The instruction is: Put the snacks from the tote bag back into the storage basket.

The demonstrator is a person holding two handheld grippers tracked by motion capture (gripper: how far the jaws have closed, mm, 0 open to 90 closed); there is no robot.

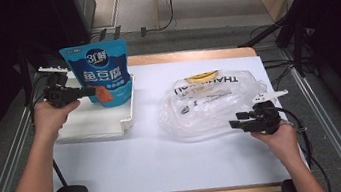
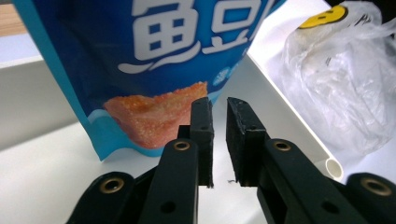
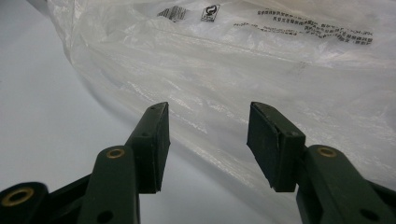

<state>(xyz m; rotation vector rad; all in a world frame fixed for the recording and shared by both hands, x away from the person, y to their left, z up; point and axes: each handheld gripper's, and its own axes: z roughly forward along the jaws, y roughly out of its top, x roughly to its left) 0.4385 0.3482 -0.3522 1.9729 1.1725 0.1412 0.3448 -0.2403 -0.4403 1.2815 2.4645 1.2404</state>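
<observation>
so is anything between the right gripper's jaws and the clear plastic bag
No. In the right gripper view the open right gripper points at the clear plastic bag, with just bare white table beneath the gap; the high view agrees.

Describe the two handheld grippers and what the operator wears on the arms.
Both the left gripper and the right gripper are black, with two flat-padded jaws and brass-coloured pivot rivets. The right one carries a light grey plate on top and trails a black cable. Both forearms are bare, no sleeves or gloves visible.
</observation>
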